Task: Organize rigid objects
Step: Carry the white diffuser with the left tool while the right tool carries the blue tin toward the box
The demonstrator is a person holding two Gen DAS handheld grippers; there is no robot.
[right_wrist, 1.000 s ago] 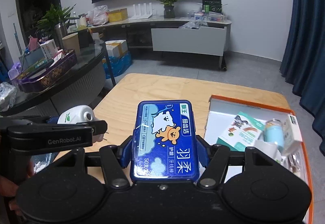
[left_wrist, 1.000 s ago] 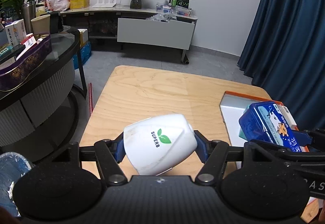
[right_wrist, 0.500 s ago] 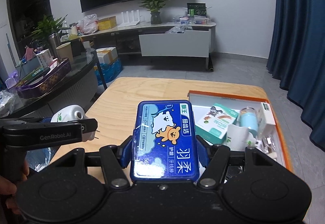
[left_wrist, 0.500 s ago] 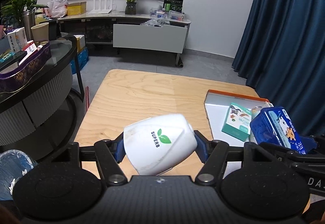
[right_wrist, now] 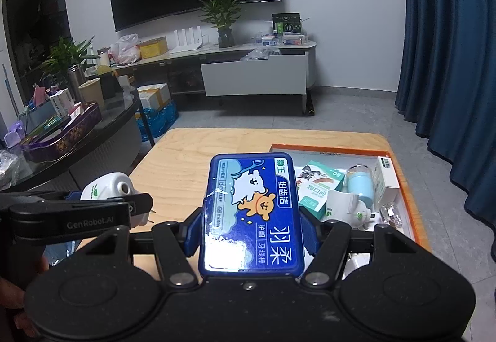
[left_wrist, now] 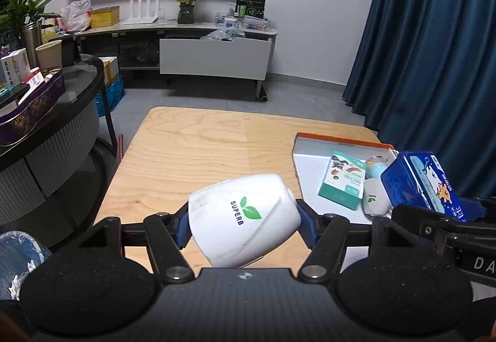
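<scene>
White SUPERB container (left_wrist: 245,219) is lying tilted between the blue pads of the left gripper (left_wrist: 244,225) in the left wrist view, both pads pressing on its sides and holding it above the near edge of the wooden table (left_wrist: 214,150); to the right, the orange-rimmed tray (left_wrist: 338,140) is sitting on the table, holding a green-and-white box (left_wrist: 342,184), a pale blue bottle (left_wrist: 376,167) and a small white item (left_wrist: 376,202); at the far right the blue case (left_wrist: 424,181) is showing, carried by the right gripper.

In the right wrist view, the blue case (right_wrist: 252,215), printed with a bear and white lettering, is sitting pinched by its long sides in the right gripper (right_wrist: 252,233), hanging over the table (right_wrist: 183,162) just left of the tray (right_wrist: 409,196); the tray is also containing a white carton (right_wrist: 386,181) and a clear item (right_wrist: 390,213); at the left, the left gripper (right_wrist: 102,208) is gripping the white container (right_wrist: 107,188), with a hand (right_wrist: 12,292) partly visible at the frame's edge.
</scene>
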